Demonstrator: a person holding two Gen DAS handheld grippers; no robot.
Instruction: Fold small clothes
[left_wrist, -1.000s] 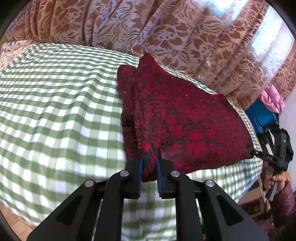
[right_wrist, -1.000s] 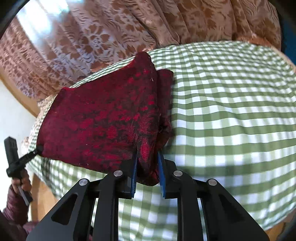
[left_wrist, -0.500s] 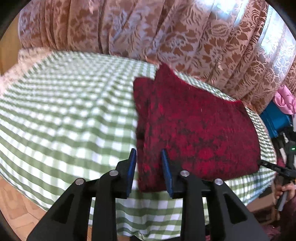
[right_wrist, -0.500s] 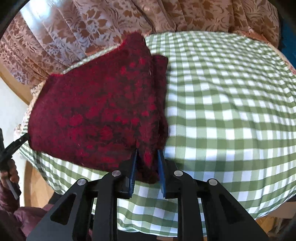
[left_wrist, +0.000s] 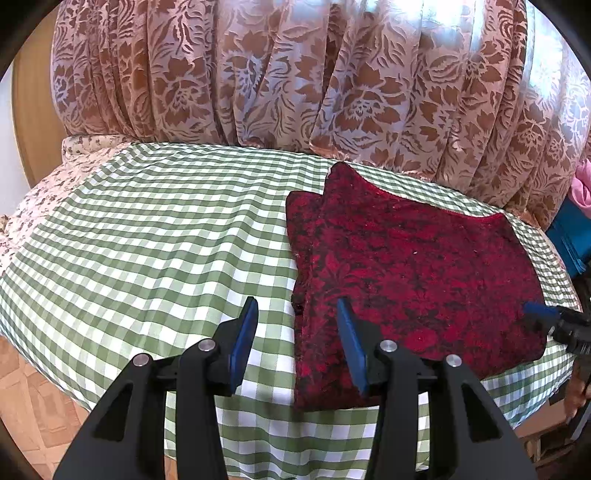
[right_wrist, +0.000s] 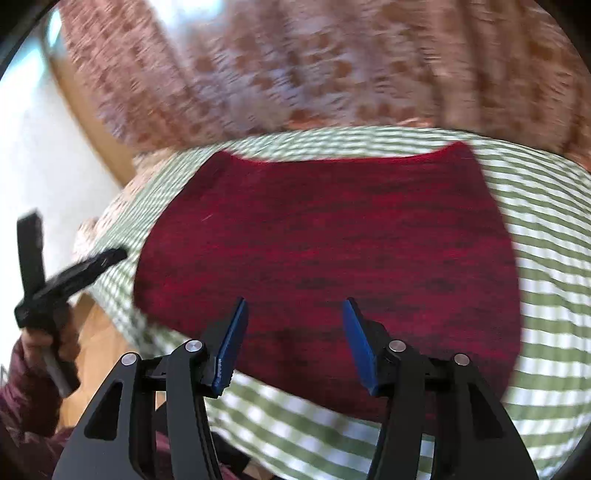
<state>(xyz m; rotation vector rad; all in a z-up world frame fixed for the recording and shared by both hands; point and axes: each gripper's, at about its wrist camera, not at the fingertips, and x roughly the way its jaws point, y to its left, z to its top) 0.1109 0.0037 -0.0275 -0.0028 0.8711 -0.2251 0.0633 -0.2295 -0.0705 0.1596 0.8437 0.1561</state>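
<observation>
A folded dark red patterned garment (left_wrist: 406, 273) lies flat on the green-and-white checked tablecloth (left_wrist: 147, 240), at the table's right half. My left gripper (left_wrist: 297, 314) is open and empty, just above the garment's near left edge. In the blurred right wrist view the garment (right_wrist: 332, 240) fills the middle, and my right gripper (right_wrist: 293, 314) is open and empty over its near edge. The right gripper's tip (left_wrist: 546, 317) shows at the garment's right edge in the left wrist view. The left gripper (right_wrist: 74, 273) shows at the far left of the right wrist view.
A brown floral curtain (left_wrist: 295, 74) hangs behind the table. A floral cloth (left_wrist: 55, 173) lies at the table's far left. Blue and pink items (left_wrist: 576, 221) sit at the right. Tiled floor (left_wrist: 29, 387) lies below the near edge.
Both grippers have opened and let go of the garment's near edge, then pulled back. The garment now lies flat. The right gripper has swung left across it.
</observation>
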